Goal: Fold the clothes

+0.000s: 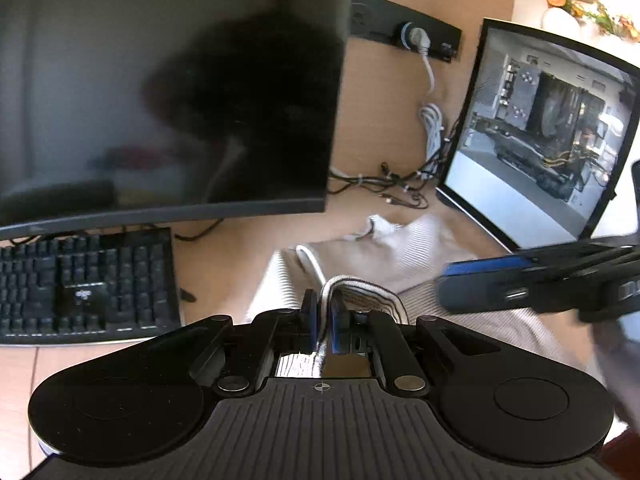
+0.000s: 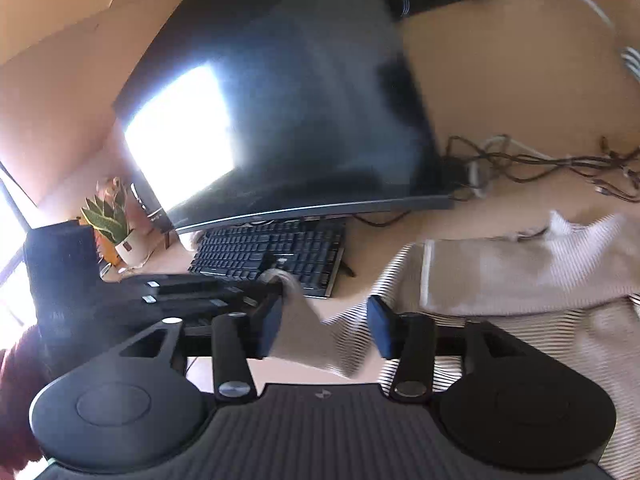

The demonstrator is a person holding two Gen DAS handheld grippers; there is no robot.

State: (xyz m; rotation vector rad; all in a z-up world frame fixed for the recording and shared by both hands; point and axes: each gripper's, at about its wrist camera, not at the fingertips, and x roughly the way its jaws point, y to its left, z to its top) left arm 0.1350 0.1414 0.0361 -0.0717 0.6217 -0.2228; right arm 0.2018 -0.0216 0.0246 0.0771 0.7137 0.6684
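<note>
A beige and white striped ribbed garment (image 1: 404,256) lies crumpled on the wooden desk, right of the keyboard. My left gripper (image 1: 325,320) is shut on a striped edge of this garment, lifting a fold of it. The right gripper (image 1: 472,284) shows at the right of the left wrist view, blurred, with blue pads. In the right wrist view my right gripper (image 2: 326,326) stands open, its blue pads wide apart, with a hanging flap of the striped garment (image 2: 520,272) between them. The left gripper (image 2: 224,292) appears there at the left, holding that flap.
A large dark monitor (image 1: 168,80) hangs over a black keyboard (image 1: 88,284). A second screen (image 1: 540,132) stands at the right. Tangled cables (image 1: 400,184) lie at the back by the wall. A potted plant (image 2: 116,228) sits far left, beside a dark box.
</note>
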